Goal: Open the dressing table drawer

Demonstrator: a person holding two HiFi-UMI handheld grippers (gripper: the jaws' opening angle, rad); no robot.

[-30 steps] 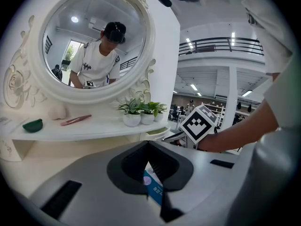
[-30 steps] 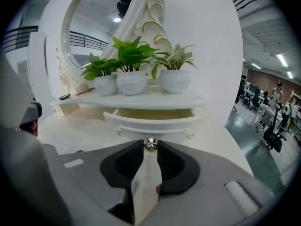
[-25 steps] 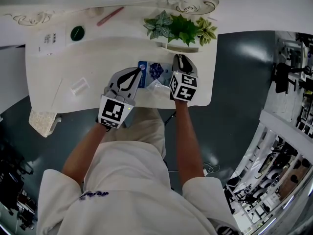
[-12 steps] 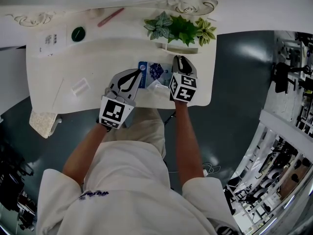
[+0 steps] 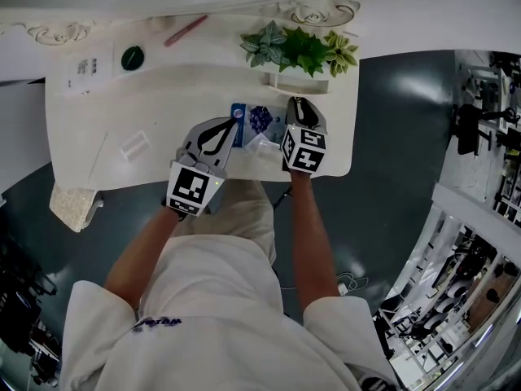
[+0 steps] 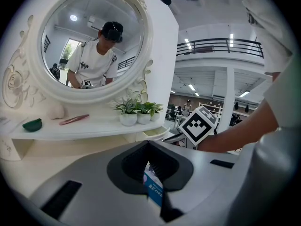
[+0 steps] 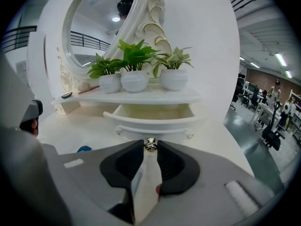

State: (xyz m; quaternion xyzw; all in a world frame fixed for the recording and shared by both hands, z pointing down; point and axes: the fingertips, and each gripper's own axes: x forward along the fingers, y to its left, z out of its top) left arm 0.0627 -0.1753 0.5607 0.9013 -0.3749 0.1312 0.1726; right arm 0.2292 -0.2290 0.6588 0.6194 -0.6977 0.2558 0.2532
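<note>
The small cream drawer (image 7: 155, 117) under the plant shelf stands pulled out, its inside showing. My right gripper (image 7: 150, 147) is shut on the drawer's small metal knob (image 7: 150, 144), which sits between the jaw tips. From the head view the right gripper (image 5: 299, 104) reaches to the drawer front (image 5: 296, 86). My left gripper (image 5: 230, 124) hovers low over the tabletop to the left, shut and holding nothing. In the left gripper view its jaws (image 6: 148, 145) meet, and a blue and white packet (image 6: 153, 187) lies on the table beneath them.
Three potted plants (image 5: 301, 46) stand on the shelf above the drawer, below the oval mirror (image 6: 89, 36). The blue packet (image 5: 259, 119) lies between the grippers. A clear small box (image 5: 134, 145), a green dish (image 5: 132, 57), a pink pen (image 5: 184, 29) and a card (image 5: 88, 66) sit to the left.
</note>
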